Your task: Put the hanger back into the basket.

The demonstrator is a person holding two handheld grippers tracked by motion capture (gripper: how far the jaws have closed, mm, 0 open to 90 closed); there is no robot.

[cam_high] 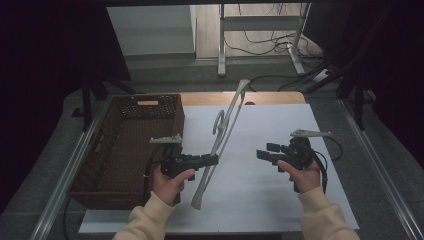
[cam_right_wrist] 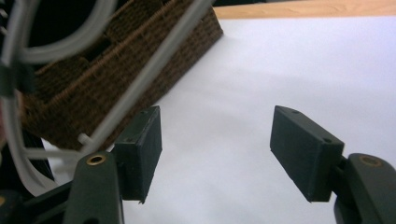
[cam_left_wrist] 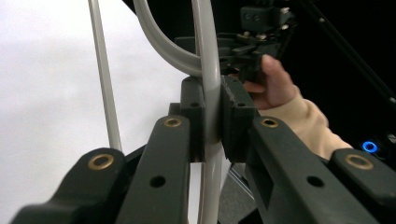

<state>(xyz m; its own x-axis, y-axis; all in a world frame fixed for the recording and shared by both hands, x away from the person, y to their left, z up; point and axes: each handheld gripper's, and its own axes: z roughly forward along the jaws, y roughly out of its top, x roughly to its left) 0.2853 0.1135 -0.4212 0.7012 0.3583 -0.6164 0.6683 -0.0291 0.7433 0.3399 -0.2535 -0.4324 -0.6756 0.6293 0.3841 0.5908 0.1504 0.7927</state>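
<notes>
Table [cam_high: 280, 200]: covered by a white sheet, with a strip of bare wood showing at the far edge.

Wicker basket [cam_high: 125, 145]: dark brown, rectangular, standing on the left part of the table, its near right corner just beside the left gripper. In the right gripper view its woven wall [cam_right_wrist: 140, 65] rises behind the hanger's bars.

Clothes hanger [cam_high: 220, 140]: pale grey plastic, long and thin, held off the table and tilted, one end low near the person and the other end high toward the far edge; its hook curves out at mid-length. It sits between the basket and the right gripper, over the white sheet.

Left gripper [cam_high: 212, 160]: held in the person's left hand [cam_high: 170, 180], cream sleeve at the wrist. In the left gripper view the two black jaws are closed tight on one bar of the clothes hanger [cam_left_wrist: 211, 93], which runs upright between the pads.

Right gripper [cam_high: 265, 152]: held in the person's right hand [cam_high: 300, 175], near the hanger but apart from it. In the right gripper view its jaws [cam_right_wrist: 215, 154] stand wide apart with nothing between them, white sheet showing below.
</notes>
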